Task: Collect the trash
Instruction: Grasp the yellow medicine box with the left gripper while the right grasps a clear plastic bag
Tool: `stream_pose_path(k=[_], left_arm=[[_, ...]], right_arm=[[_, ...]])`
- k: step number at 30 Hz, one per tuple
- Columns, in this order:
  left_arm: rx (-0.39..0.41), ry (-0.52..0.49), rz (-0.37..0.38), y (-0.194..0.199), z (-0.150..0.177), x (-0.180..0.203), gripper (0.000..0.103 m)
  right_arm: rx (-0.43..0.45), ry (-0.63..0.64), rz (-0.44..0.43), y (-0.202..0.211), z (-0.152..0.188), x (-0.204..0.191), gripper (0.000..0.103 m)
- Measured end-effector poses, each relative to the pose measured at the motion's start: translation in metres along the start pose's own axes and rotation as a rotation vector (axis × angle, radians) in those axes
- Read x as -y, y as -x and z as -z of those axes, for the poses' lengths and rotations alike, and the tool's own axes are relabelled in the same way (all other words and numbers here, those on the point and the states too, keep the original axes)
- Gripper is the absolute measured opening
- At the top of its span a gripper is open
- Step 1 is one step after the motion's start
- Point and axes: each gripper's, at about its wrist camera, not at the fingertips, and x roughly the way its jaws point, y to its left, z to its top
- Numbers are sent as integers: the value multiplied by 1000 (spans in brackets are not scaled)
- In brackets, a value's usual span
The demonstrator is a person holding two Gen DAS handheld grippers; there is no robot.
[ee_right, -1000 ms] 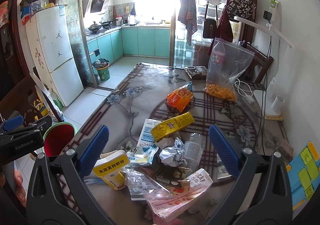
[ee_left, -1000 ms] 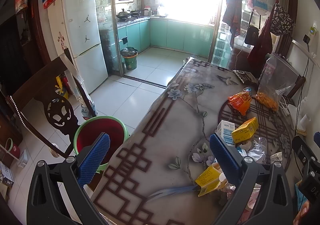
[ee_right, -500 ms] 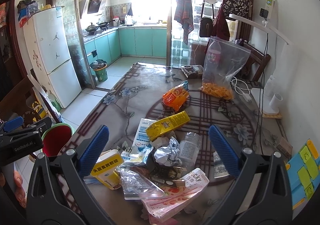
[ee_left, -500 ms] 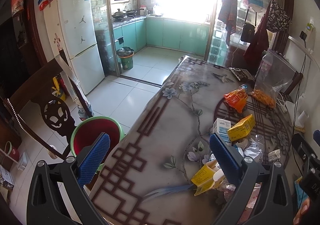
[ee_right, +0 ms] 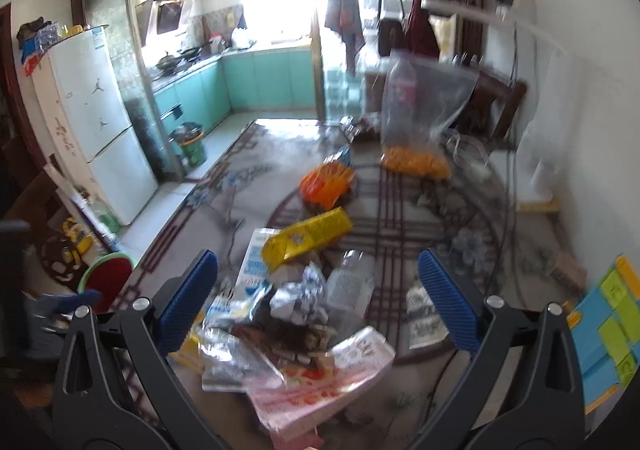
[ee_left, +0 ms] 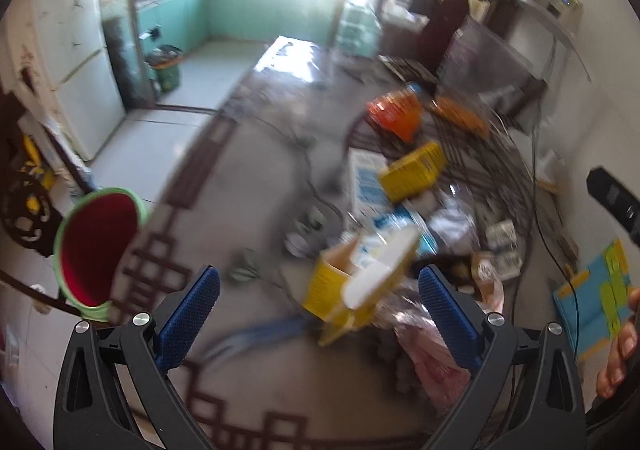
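The trash heap (ee_right: 296,302) lies low in the middle of my right view on the patterned tabletop (ee_right: 400,218) — an open yellow carton (ee_left: 356,282) sits between my left jaws, touching neither blue pad. My left gripper (ee_left: 320,310) and right gripper (ee_right: 318,302) both gape wide, holding nothing. A green-rimmed red bin (ee_left: 96,246) stands at the left edge, on the floor just beside the tabletop.

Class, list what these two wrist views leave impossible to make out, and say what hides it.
- Print on the open yellow carton: left wrist view, motion blur.
- Contents of the red bin: left wrist view, only its inner wall shows.
- Items under the crumpled foil: right wrist view, heaped wrappers cover them.
- Window area: both views, glare.
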Motion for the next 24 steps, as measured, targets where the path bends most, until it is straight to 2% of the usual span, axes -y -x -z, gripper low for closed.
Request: stream_pose_path(k=[1,4,5,6,7,8,9,13,15,19,22,24], left_arm=[[-17,-19,8,-8,3,6,93],[-52,-47,34,-31,9,16,82],[-60,-46,45,-38,10,17,68],[-66,-44,52,-42,11,18,50],[-79,-37,58,-49,12,17,44],[-82,-29,67,-51,12,16,30],[-87,-23,68,-52,12,13,25],[-67,-15,72,-44,9,6,20],[-53,-10,66,-37,6,3,20],[-32,8,46,-29,5,-5,20],[-1,19,25,-17,2,-13,20],[23,19,9,-6,-1,-18,20]], right_arm=[[-19,2,-11,-2,3,4,99],[-74,10,-31,-9,15,15,99],[-99,9,-45,-11,21,20,99],[-119,8,-58,-13,26,22,99],[-147,5,-80,-16,31,25,99],[-171,4,-108,-18,36,26,99],[-190,10,-140,-20,40,25,99],[-221,89,-260,-22,50,1,99],[-235,175,-290,-28,53,-21,98],[-297,342,-314,-46,65,-58,97],[-337,439,-287,-62,77,-78,96],[-360,517,-219,-74,87,-89,72]])
